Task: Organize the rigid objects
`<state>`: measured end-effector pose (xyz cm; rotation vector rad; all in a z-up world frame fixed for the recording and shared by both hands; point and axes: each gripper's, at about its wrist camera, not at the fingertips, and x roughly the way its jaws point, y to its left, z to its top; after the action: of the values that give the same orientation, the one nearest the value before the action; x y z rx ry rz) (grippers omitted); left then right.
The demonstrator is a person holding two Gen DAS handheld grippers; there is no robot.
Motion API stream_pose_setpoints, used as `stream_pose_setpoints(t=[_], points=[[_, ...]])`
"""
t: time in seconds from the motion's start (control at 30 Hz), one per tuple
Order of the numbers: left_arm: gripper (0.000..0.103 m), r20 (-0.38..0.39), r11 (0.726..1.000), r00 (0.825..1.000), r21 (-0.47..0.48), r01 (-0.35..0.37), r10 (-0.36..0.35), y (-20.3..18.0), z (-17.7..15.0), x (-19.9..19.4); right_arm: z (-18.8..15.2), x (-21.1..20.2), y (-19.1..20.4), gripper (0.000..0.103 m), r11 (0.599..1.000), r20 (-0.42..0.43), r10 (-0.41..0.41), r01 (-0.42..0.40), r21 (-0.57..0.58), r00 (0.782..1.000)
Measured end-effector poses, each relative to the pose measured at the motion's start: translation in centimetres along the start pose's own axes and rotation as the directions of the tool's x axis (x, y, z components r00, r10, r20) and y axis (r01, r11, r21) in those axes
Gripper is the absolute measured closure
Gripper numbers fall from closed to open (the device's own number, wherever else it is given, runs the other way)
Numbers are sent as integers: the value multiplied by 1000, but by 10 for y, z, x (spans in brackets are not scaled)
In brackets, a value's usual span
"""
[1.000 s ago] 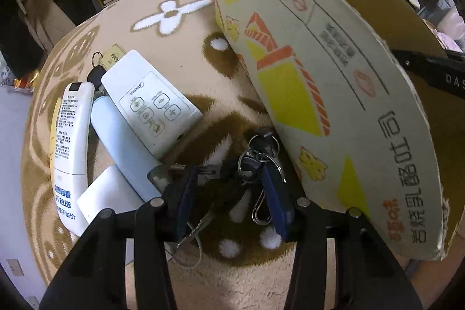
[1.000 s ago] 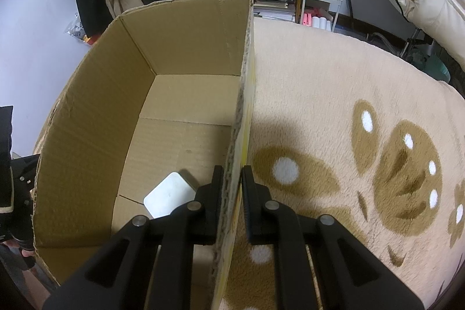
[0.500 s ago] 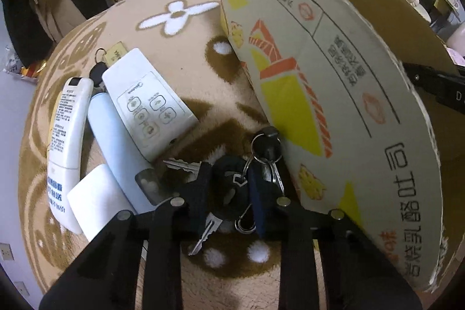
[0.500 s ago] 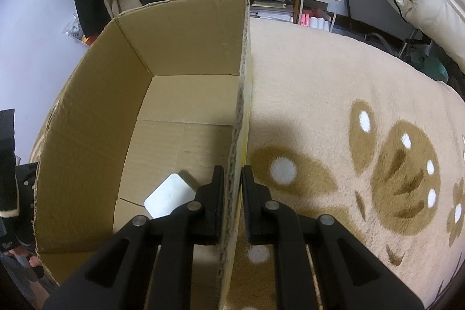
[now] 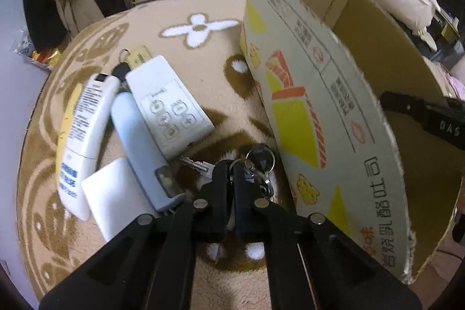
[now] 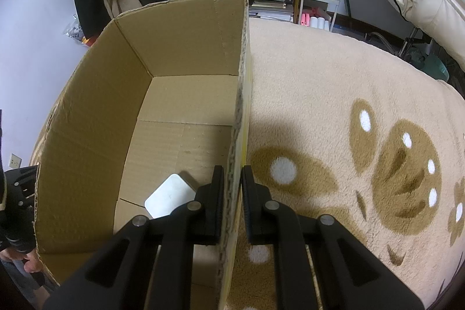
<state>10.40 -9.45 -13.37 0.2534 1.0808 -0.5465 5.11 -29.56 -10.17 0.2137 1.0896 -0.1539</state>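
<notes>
Beige rug (image 6: pixel 334 106), brown floral pattern

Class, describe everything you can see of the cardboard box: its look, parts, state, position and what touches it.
The cardboard box is open-topped, plain brown corrugated board inside, its outer wall printed with yellow and orange graphics and black characters. Its top edges are rough and frayed. It stands upright on the beige patterned rug. The right gripper is clamped on one side wall, one of its jaws inside and one outside. A flat white rounded object lies on the box floor. A bunch of keys lies beside the printed wall.
</notes>
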Motion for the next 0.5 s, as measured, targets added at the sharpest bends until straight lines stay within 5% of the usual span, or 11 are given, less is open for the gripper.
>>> stream_pose_setpoints(t=[0.3, 0.5], points=[[100, 126, 996, 988, -23, -83, 86, 9, 9, -44, 0, 0, 0, 90, 1000, 0, -1, 1, -2, 1000], [100, 244, 984, 954, -51, -168, 175, 8, 21, -86, 1, 0, -1, 90, 1000, 0, 2, -2, -2, 1000]])
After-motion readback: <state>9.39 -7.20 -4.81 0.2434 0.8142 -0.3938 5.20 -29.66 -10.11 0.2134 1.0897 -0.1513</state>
